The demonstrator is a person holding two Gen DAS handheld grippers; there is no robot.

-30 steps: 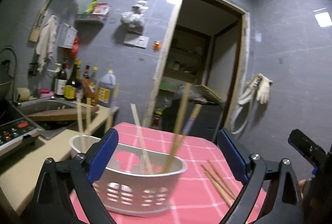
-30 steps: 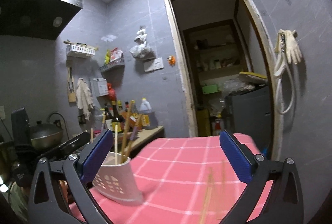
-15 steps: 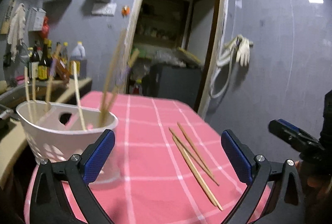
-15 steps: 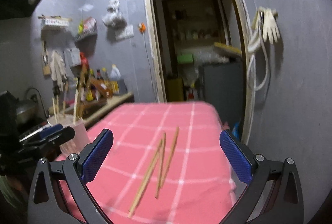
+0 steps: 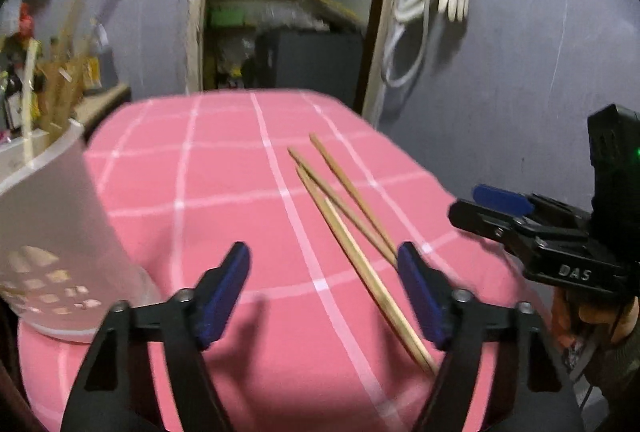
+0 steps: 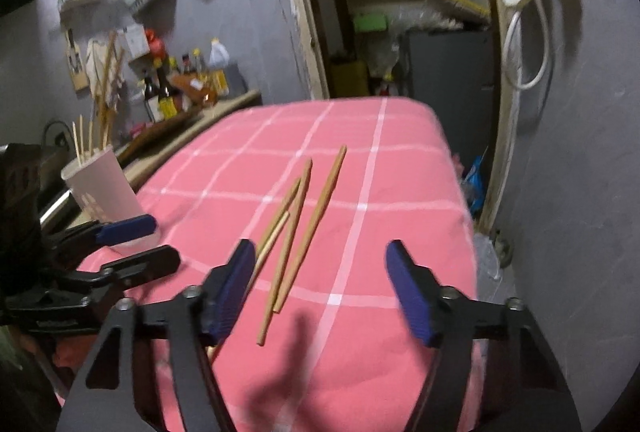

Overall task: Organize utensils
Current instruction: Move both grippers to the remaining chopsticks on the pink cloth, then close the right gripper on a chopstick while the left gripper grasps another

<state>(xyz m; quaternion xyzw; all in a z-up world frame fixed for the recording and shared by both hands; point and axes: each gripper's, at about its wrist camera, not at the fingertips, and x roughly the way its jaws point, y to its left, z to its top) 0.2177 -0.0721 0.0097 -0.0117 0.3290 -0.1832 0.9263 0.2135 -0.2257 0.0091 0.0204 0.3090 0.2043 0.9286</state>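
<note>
Three wooden chopsticks [image 5: 344,208] lie loose on the pink checked tablecloth [image 5: 224,168]; they also show in the right wrist view [image 6: 296,216]. A white perforated utensil basket [image 5: 52,232] with several chopsticks standing in it sits at the table's left; it also shows in the right wrist view [image 6: 104,188]. My left gripper [image 5: 324,292] is open and empty, low over the cloth, its right finger beside the chopsticks. My right gripper [image 6: 320,288] is open and empty, just short of the chopsticks' near ends.
The right gripper [image 5: 532,228] shows at the right edge of the left wrist view; the left gripper [image 6: 100,252] shows at the left of the right wrist view. A counter with bottles [image 6: 184,80] stands beyond the basket. A doorway [image 6: 400,12] lies behind the table.
Both grippers have swung from the basket toward the loose chopsticks and dropped lower over the cloth. The basket has slid to the left edge of both views.
</note>
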